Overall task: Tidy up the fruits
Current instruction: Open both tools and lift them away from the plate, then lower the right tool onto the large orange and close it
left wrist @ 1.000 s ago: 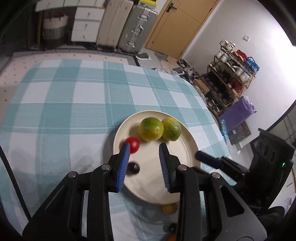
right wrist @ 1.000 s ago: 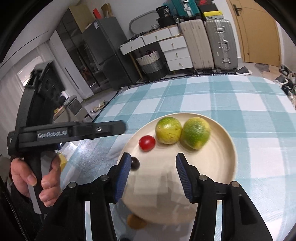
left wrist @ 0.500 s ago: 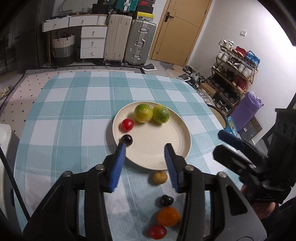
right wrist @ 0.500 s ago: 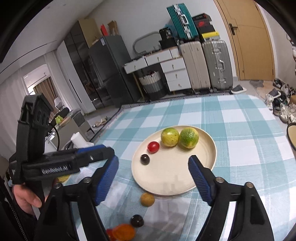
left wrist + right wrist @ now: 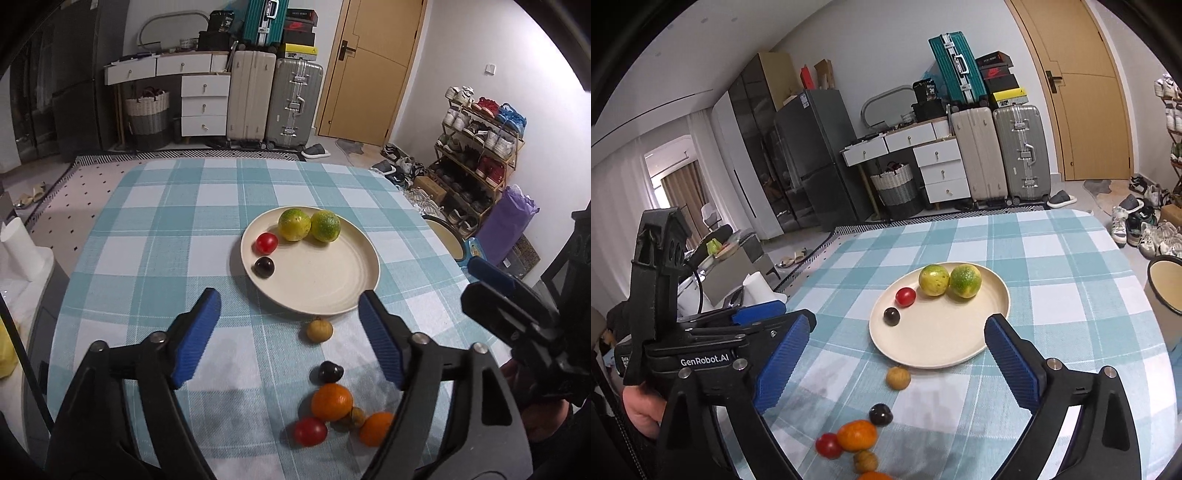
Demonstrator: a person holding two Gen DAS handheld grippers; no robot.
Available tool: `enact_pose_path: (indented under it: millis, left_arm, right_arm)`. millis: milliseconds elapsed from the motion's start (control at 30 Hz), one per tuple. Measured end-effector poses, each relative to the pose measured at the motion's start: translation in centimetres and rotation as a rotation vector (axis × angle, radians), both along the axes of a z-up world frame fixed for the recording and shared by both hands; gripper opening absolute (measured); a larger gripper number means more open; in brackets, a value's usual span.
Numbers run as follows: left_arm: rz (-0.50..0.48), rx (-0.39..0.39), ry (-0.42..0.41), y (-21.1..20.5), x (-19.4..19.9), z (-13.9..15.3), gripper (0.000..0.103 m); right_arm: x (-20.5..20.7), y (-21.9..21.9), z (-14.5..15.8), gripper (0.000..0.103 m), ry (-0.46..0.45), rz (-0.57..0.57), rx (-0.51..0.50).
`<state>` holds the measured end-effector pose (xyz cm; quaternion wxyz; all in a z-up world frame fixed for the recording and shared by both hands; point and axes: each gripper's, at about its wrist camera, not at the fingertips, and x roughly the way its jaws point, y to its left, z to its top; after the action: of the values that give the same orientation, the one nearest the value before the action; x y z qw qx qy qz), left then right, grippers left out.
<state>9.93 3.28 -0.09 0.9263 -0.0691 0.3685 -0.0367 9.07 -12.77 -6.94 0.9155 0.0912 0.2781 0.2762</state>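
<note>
Cream plate (image 5: 364,275) held two green citrus fruits (image 5: 308,225), a cherry tomato (image 5: 266,243) and a dark plum (image 5: 264,266), while both the left gripper (image 5: 290,314) and right gripper (image 5: 895,339) had just been opening, wide and empty, above loose fruit (image 5: 330,402) on the checked tablecloth (image 5: 166,229)

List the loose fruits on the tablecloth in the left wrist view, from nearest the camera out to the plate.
Red tomato → large orange → dark plum → small tan fruit → plate.
</note>
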Motion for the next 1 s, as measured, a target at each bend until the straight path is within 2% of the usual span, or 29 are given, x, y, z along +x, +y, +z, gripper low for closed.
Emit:
enact_pose_path:
  millis: [267, 400, 633, 800, 933, 1000]
  left_arm:
    - [0.031, 0.025, -0.015, -0.5, -3.4, 0.3, 0.084]
    - [0.042, 0.002, -0.017, -0.4, -5.5, -0.2, 0.085]
    - [0.064, -0.025, 0.014, -0.4, -7.7, -2.1, 0.090]
    - [0.073, -0.034, 0.032, -0.2, -8.7, -3.8, 0.101]
    - [0.072, -0.026, 0.076, 0.1, -8.8, -5.3, 0.101]
    - [0.080, -0.046, 0.101, 0.6, -8.8, -6.2, 0.101]
  right_arm:
    - [-2.9, -0.2, 0.7, 0.102, -0.030, 0.003, 0.009]
    - [-4.5, -0.2, 0.5, 0.103, -0.034, 0.017, 0.013]
    - [-7.4, -0.3, -0.2, 0.103, -0.037, 0.035, -0.026]
    - [-8.9, -0.6, -1.2, 0.103, -0.018, 0.032, -0.041]
    - [-9.7, -0.6, -2.6, 0.103, 0.017, 0.034, -0.057]
    - [-9.9, -0.6, -3.3, 0.103, 0.032, 0.038, -0.060]
